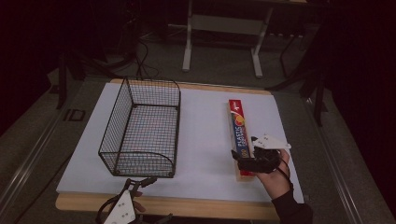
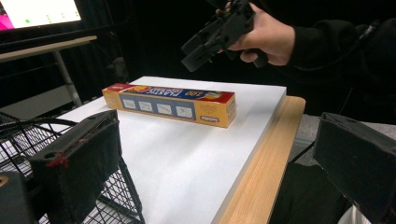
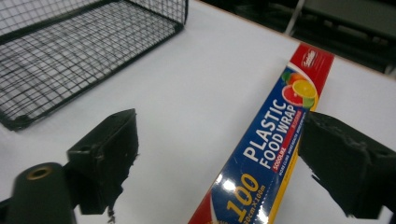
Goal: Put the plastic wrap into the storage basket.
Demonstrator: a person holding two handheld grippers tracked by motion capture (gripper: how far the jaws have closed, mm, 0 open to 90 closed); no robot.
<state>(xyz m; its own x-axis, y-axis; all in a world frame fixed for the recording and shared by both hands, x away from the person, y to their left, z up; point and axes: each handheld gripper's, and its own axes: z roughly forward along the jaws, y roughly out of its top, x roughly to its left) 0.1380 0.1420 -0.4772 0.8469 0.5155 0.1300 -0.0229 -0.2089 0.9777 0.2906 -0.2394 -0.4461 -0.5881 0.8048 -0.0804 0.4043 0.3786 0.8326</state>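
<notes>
Right gripper [image 1: 247,156] hovers over the near end of the long red-blue-yellow cardboard box of plastic food wrap [image 1: 240,135], jaws wide, pads not pressing on it. Right gripper view: box [image 3: 273,149] runs between the two black jaws, nearer the right-hand one, gap on the left side; whether that jaw touches the box edge, can't tell. Left gripper view shows the right gripper [image 2: 196,51] held in a hand [image 2: 268,35] above the box [image 2: 170,105], clear of it.

Box lies flat on the white sheet [image 1: 205,135] covering the wooden table [image 1: 187,205], right half, long axis running away from the person, red end far. Well apart from the black wire basket [image 1: 142,128], which sits on the left half of the sheet, upright.

Left gripper [image 1: 140,183] sits at the near table edge, just in front of the basket's near corner, jaws wide with nothing between them. Its own view: basket wire [image 2: 28,135] at lower left, sheet and table edge ahead.
</notes>
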